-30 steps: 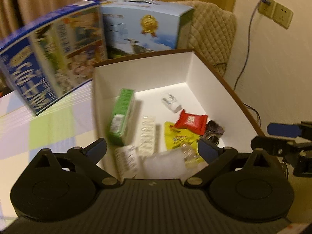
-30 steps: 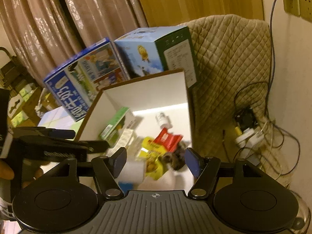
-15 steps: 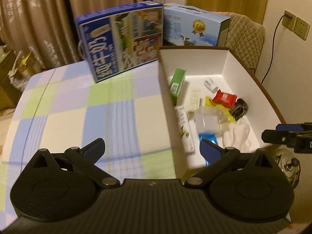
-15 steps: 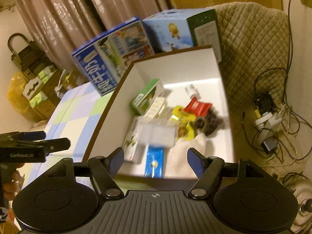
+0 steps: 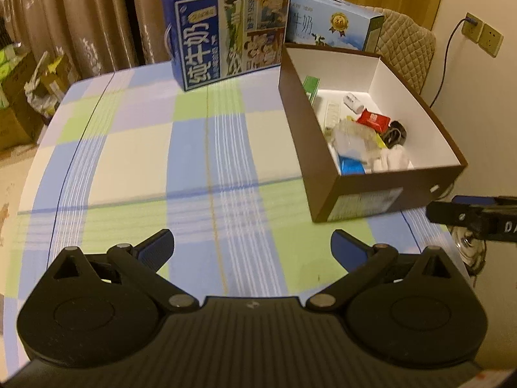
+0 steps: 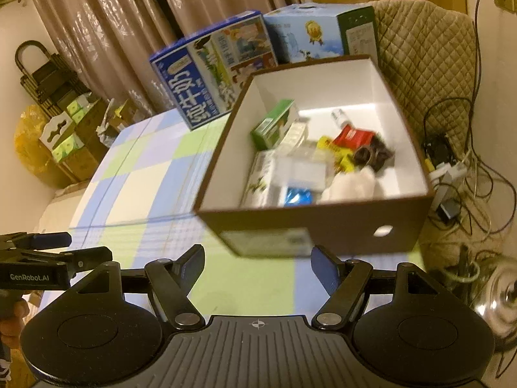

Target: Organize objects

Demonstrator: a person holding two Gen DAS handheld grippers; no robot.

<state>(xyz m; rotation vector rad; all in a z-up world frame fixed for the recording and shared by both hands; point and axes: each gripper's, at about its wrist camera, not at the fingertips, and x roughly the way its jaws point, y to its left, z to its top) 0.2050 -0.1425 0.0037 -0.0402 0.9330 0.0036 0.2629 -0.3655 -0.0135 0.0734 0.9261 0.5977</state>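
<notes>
My left hand-held gripper [image 5: 252,247]: released, jaws spread wide, nothing between them; it hangs over the checked cloth of the bench [image 5: 145,148], which looks bare in front of it.

My right hand-held gripper [image 6: 258,266]: also released and empty, just short of the near wall of the box [image 6: 323,226].

Which way the box lies: from my left hand-held gripper it is ahead and off to the right; from my right one it is straight ahead and close. I judge the right hand the nearer by a clear margin.

Long axis of the box: it runs away from me, the short labelled end facing my grippers, the far end close to the two milk cartons [image 5: 226,32].

Where the things are: all I can see of the loose objects sits inside the box — a green packet [image 6: 274,123] against the left wall, a red sachet [image 6: 352,137] and a dark ring [image 6: 371,155] to the right, a white glove [image 6: 352,182] and a blue packet [image 6: 297,197] at the near end. Some are blurred and I cannot name them.

Step in hand, as I judge it: the sorting looks finished or nearly so, since no stray item shows on the cloth.

Next move, if any: I would reach in with the right, coming over the near short wall.
</notes>
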